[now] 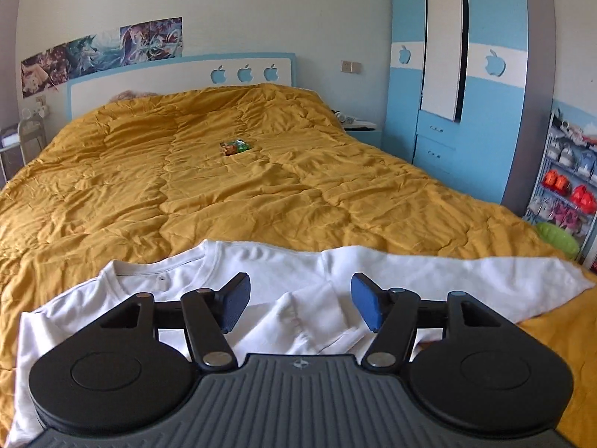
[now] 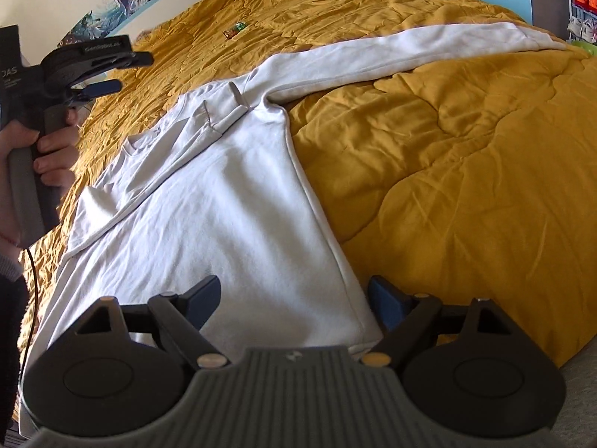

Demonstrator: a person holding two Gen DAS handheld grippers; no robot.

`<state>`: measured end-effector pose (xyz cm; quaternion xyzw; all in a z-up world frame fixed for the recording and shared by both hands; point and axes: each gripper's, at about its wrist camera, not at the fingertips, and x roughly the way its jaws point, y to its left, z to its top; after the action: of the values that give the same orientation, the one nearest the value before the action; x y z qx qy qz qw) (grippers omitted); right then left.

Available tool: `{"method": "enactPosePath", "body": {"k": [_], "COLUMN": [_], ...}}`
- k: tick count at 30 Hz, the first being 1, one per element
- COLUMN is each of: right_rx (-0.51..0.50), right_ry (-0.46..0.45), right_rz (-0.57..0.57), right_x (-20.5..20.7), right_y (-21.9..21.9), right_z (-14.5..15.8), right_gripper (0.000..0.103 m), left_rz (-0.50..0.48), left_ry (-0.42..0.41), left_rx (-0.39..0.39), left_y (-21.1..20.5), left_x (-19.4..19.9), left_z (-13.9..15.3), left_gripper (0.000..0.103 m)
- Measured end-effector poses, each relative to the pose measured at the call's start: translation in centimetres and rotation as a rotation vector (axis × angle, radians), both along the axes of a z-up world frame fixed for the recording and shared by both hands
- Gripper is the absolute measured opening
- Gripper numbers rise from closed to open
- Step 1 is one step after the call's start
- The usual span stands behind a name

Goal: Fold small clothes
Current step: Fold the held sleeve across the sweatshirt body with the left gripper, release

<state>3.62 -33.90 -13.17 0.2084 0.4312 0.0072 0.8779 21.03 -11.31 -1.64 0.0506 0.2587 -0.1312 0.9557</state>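
Note:
A white long-sleeved shirt (image 1: 291,272) (image 2: 224,205) lies flat on the mustard quilt (image 1: 186,194) (image 2: 466,168). One sleeve is folded across its chest, and the other sleeve (image 2: 410,52) stretches out over the quilt. My left gripper (image 1: 300,295) hovers open above the collar area with nothing between its blue pads. In the right wrist view the left gripper (image 2: 123,72) appears at the far left, gripped by a hand (image 2: 48,149). My right gripper (image 2: 294,291) is open over the shirt's lower hem, its fingers standing either side of the hem corner without pressing it.
A small colourful packet (image 1: 234,147) (image 2: 234,30) lies mid-bed. A white and blue headboard (image 1: 179,74) backs the bed. A blue wardrobe (image 1: 459,74) and a shoe rack (image 1: 567,183) stand at the right, with a green object (image 1: 558,237) by the bed's edge.

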Motion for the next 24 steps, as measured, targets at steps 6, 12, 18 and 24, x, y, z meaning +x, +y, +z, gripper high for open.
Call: {"method": "enactPosePath", "body": {"k": [6, 12, 18, 24], "right_rx": [-0.083, -0.139, -0.197, -0.219], "right_ry": [0.028, 0.05, 0.064, 0.077], "right_rz": [-0.005, -0.011, -0.007, -0.011], "right_x": [0.2, 0.2, 0.5, 0.6], "right_y": [1.4, 2.2, 3.2, 3.6], "right_z": [0.0, -0.3, -0.5, -0.4], "right_gripper": [0.082, 0.082, 0.082, 0.082], "left_rz": [0.118, 0.231, 0.285, 0.296], "left_ry": [-0.132, -0.064, 0.02, 0.058], "left_rx": [0.306, 0.503, 0.653, 0.705], "left_y": [5.3, 12.4, 16.1, 16.6], "left_x": [-3.6, -5.5, -5.8, -4.0], "left_z": [-2.4, -7.0, -10.7, -12.4], "left_gripper": [0.077, 0.079, 0.079, 0.079]}}
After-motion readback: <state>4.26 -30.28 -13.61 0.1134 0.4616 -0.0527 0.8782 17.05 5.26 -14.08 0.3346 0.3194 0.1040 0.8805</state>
